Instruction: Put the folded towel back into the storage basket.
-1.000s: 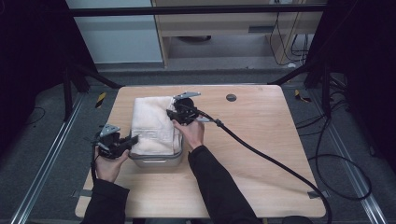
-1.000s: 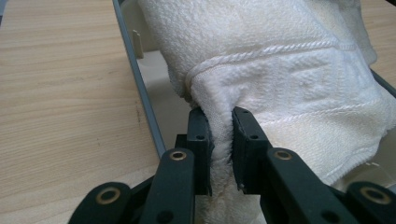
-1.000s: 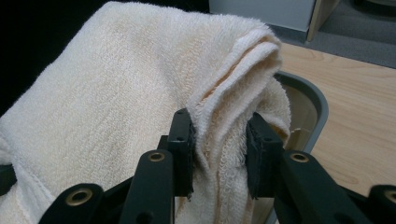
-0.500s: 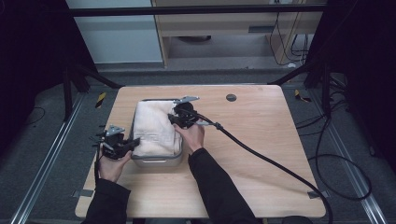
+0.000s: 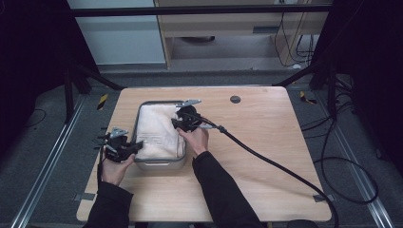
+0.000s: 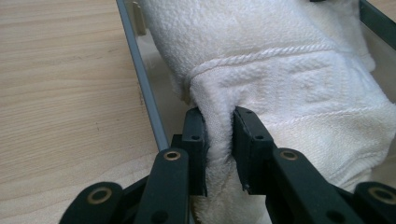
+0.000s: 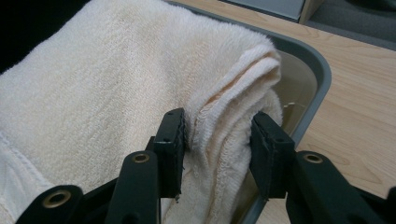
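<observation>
Up close, left gripper (image 6: 219,140) & right gripper (image 7: 217,154) each pinch towel (image 5: 159,130) folds inside tray (image 5: 159,164); forearms angled inward.

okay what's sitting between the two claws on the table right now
The folded white towel in the grey tray spans the gap, as the high view shows. The left claw pinches one fold; the right claw grips the opposite edge.

Your towel (image 5: 159,130) is cream-white terry, with a woven band of raised ribs and a small relief pattern across it (image 6: 299,79). It lies in a grey tray (image 5: 159,165) with a pale, glossy inside (image 7: 299,88). Your grippers' jaws are matt black with brass-coloured rivets. The table (image 5: 266,142) is light wood with fine grain, and your sleeves (image 5: 223,190) are black.
</observation>
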Tool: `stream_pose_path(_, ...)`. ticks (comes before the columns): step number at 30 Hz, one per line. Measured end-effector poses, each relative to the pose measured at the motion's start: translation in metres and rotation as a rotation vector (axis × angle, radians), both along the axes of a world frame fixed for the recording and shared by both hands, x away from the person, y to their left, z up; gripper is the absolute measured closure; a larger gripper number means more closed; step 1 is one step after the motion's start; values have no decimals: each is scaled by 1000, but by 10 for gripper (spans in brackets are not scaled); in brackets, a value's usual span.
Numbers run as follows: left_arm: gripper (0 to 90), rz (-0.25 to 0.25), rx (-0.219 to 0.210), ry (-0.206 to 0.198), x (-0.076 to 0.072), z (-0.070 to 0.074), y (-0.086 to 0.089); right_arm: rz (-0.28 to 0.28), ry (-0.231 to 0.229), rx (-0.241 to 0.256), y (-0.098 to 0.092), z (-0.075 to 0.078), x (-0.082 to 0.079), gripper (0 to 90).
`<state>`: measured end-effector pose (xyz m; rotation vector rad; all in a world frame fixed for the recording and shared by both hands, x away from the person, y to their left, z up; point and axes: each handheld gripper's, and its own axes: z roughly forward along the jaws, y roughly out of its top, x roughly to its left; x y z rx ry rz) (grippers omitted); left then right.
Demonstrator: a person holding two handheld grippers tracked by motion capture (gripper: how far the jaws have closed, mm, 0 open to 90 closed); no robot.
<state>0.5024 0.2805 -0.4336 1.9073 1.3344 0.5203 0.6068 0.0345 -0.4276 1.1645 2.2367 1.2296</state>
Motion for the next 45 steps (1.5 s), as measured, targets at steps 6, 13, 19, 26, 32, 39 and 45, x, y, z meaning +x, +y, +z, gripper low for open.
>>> stream_pose_path(6, 722, 11, 13, -13, -1, 2, -2, 19, -12, 21, 0, 4, -2, 609)
stream_pose_path(13, 676, 33, -33, -105, -11, 21, 4, 22, -44, 28, -6, 17, -7, 591)
stream_pose_path(19, 615, 29, -52, -153, -18, 31, 3, 29, -74, 52, -16, 27, -13, 543)
stream_pose_path(26, 516, 10, -46, -184, -25, 37, -4, 28, -112, 61, -37, 41, -23, 435)
stream_pose_path(32, 394, 8, -49, -213, -30, 38, -5, 16, -143, 64, -64, 48, -35, 330)
stream_pose_path(39, 330, -2, -62, -230, -34, 38, -6, -20, -153, 95, -103, 49, -50, 232)
stream_pose_path(45, 296, -33, -45, -248, -37, 35, -10, -37, -146, 86, -140, 43, -67, 177)
